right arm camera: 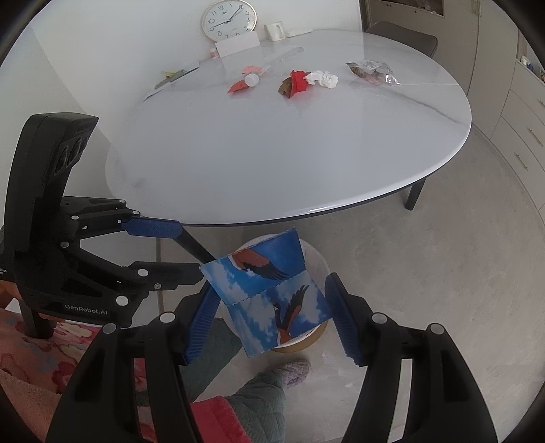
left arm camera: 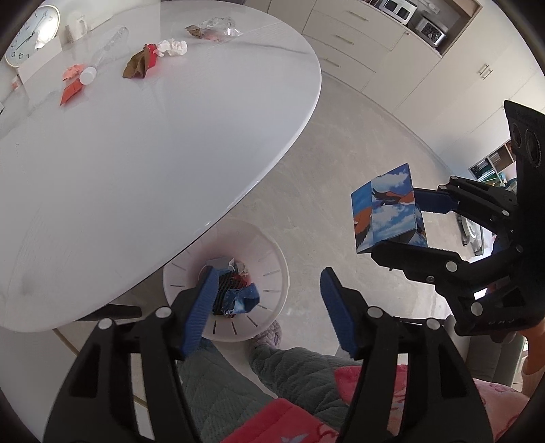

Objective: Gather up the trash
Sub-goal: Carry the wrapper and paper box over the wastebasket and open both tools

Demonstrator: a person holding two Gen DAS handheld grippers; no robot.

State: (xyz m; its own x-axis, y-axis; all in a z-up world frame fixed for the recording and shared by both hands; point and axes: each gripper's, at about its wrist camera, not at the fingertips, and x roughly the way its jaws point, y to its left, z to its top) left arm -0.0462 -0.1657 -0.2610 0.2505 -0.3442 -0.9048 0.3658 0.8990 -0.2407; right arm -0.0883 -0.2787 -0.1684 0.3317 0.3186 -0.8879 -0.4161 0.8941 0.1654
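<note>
A blue carton printed with clouds and birds (left arm camera: 388,211) is held in my right gripper (left arm camera: 405,221), which is shut on it above the floor; in the right wrist view the carton (right arm camera: 272,296) sits between the right gripper's pads (right arm camera: 269,317). My left gripper (left arm camera: 269,306) is open and empty above the white trash bin (left arm camera: 272,272), which holds several scraps; it also shows at the left of the right wrist view (right arm camera: 190,252). The bin (right arm camera: 316,259) is mostly hidden behind the carton. Trash lies on the white table (right arm camera: 272,153): red and brown wrappers (right arm camera: 294,83), a crumpled tissue (right arm camera: 323,79), a clear plastic bottle (right arm camera: 272,66) and a clear bag (right arm camera: 373,71).
A clock (right arm camera: 230,18), a white card (right arm camera: 238,44) and a mug (right arm camera: 275,30) stand at the table's far edge. A chair (right arm camera: 402,39) is behind the table. Cabinets (left arm camera: 391,51) line the wall. The person's legs and slipper (right arm camera: 293,371) are below the grippers.
</note>
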